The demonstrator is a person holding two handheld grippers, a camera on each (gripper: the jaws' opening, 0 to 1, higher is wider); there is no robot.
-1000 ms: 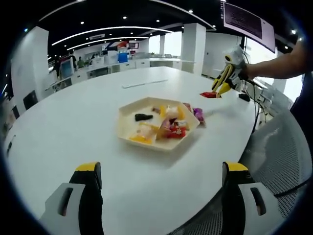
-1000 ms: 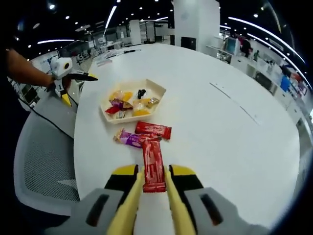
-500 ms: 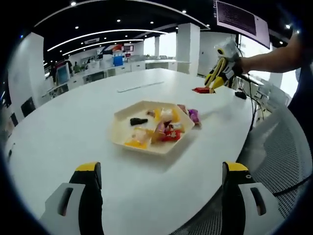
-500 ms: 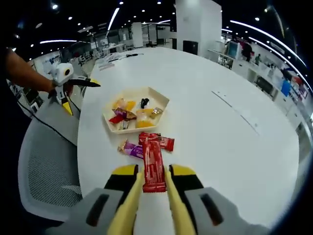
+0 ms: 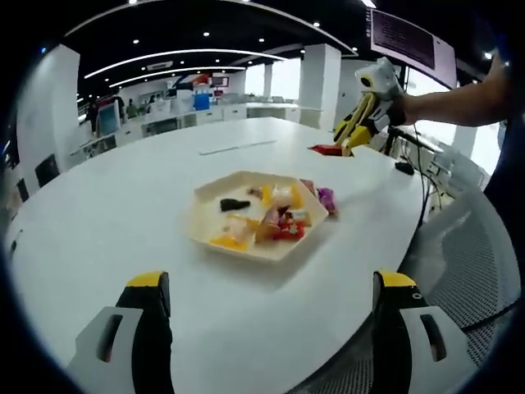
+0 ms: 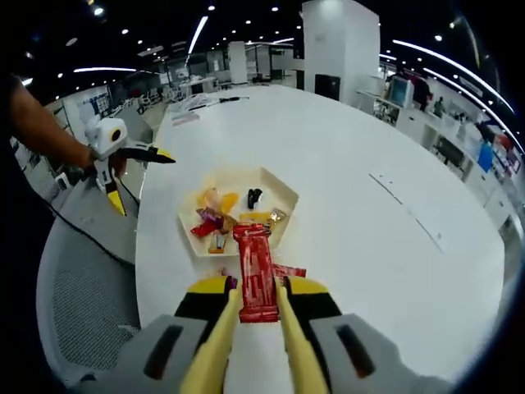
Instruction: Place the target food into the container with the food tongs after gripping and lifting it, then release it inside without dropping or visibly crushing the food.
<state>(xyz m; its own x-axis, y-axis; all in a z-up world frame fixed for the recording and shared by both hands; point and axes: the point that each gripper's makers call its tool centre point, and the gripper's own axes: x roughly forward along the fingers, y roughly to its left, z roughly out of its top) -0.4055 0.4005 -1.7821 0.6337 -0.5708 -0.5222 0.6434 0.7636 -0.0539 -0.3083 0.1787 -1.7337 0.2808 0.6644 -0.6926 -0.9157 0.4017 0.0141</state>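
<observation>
Right gripper (image 6: 256,305): its two yellow jaws are clamped on the near end of a long red snack bar (image 6: 253,271); the bar runs straight out ahead of the jaws and its far end overlaps the near edge of the tray in the right gripper view.
Same gripper in the left gripper view (image 5: 340,141): it hangs above the far right part of the table, held by a hand, with the red bar (image 5: 326,150) sticking out from its tips, clear of the tabletop.
Left gripper (image 5: 267,328): jaws spread wide with nothing between them — it sits low over the near edge of the table, well short of the tray. In the right gripper view it appears at the left (image 6: 152,153), in the person's hand, off the table's left edge.
Tray (image 5: 209,203): cream, hexagonal, shallow, resting flat on the white table (image 5: 107,205); it holds a mix of small wrapped snacks (image 5: 275,220) in yellow, orange, red and purple, plus one small black piece (image 5: 234,204).
Loose items: a purple-wrapped snack (image 5: 326,197) lies on the table just beside the tray's right corner; in the right gripper view a second red packet (image 6: 291,272) lies near the tray's near edge, partly behind the held bar.
Surroundings: a mesh chair (image 5: 472,271) stands at the table's edge — behind it, an open office with ceiling lights.
</observation>
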